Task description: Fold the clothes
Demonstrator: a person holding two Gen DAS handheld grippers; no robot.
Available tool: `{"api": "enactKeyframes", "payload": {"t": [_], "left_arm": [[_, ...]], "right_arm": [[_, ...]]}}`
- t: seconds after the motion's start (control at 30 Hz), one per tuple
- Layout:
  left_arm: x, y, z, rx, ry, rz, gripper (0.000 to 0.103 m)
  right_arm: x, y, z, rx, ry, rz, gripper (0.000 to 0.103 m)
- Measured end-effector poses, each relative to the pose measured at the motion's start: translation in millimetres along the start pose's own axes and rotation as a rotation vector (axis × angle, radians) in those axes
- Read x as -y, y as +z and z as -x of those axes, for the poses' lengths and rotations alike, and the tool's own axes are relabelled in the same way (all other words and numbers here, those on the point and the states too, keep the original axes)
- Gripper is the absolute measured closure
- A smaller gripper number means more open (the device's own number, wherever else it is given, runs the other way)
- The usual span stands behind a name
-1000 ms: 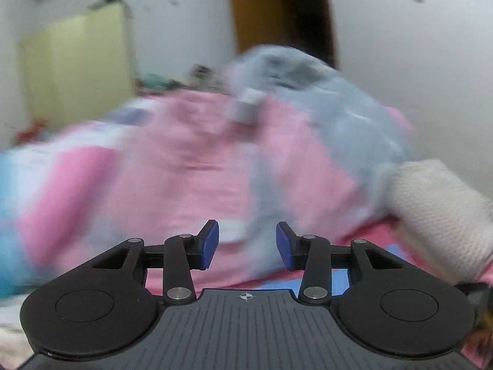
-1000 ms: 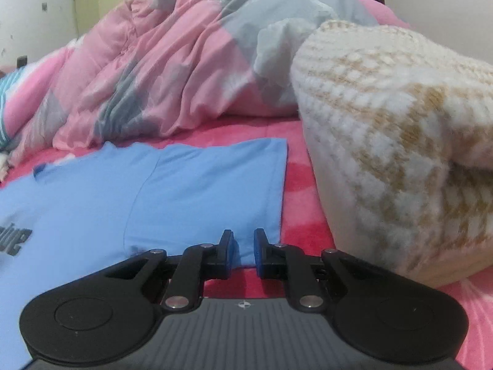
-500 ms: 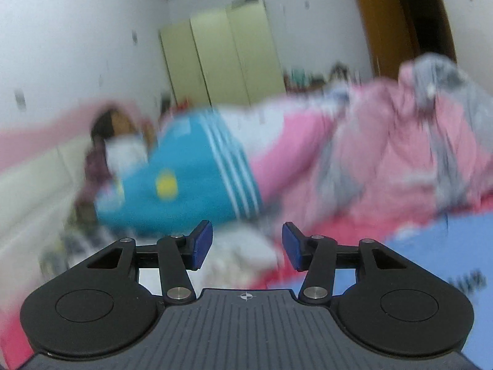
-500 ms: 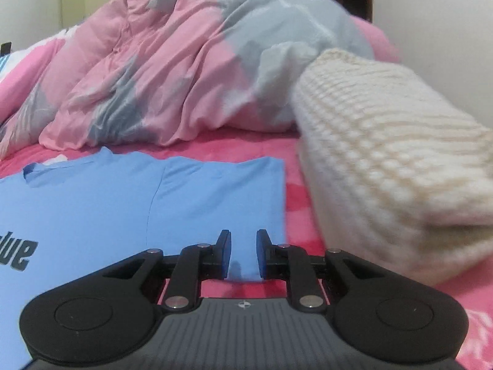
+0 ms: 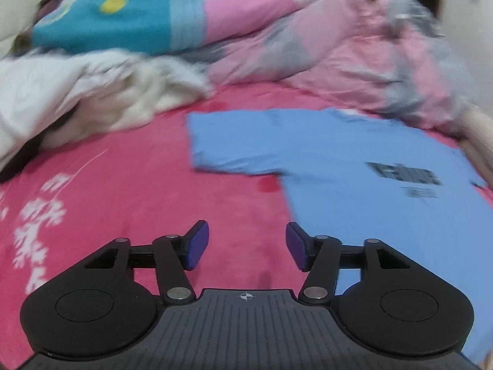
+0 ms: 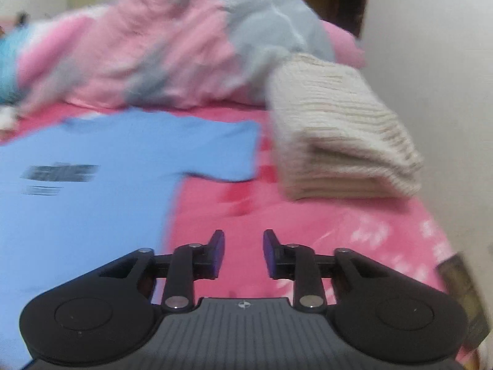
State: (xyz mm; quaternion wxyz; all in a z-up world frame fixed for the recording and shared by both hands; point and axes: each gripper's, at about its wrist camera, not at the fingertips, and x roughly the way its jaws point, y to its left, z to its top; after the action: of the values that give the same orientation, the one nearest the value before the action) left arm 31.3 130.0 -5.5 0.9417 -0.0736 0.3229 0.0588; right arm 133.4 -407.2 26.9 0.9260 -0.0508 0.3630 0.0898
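A light blue T-shirt (image 5: 354, 166) with a dark print lies spread flat on the pink bedsheet (image 5: 123, 191), both sleeves out. My left gripper (image 5: 246, 246) hovers over bare sheet beside the shirt's left side edge, its jaws opening with nothing between them. In the right wrist view the same blue T-shirt (image 6: 92, 166) fills the left half. My right gripper (image 6: 243, 252) is above the sheet just right of the shirt's side edge, below the right sleeve, jaws opening and empty.
A rumpled pink and grey quilt (image 5: 354, 58) lies behind the shirt. White clothes (image 5: 77, 98) and a teal and pink pile (image 5: 123, 21) sit at the far left. A folded cream knit blanket (image 6: 336, 129) lies against the white wall (image 6: 431, 61) on the right.
The left gripper swung around and down from the quilt to the sheet beside the shirt, opening wider. The right gripper pulled back off the sleeve edge, rose and opened.
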Motion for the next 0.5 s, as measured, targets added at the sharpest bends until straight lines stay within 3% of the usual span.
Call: {"api": "enactKeyframes", "payload": {"t": [0.17,0.33,0.4,0.5], "left_arm": [[60,-19,-1,-0.004,-0.102,-0.239,0.039],[105,-52,-8,-0.05,-0.119,-0.511,0.038],[113,-67,-5,-0.044,-0.089,-0.608,0.036],[110,-87,2,-0.074,-0.088,-0.643,0.036]], "right_arm": [[-87,-42,2,0.004,0.214,0.025,0.067],[-159,-89,-19,0.016,0.246,0.093,0.067],[-167,-107,-16,0.023,0.229,0.097,0.067],[-162,-132,5,0.038,0.208,0.114,0.066]]}}
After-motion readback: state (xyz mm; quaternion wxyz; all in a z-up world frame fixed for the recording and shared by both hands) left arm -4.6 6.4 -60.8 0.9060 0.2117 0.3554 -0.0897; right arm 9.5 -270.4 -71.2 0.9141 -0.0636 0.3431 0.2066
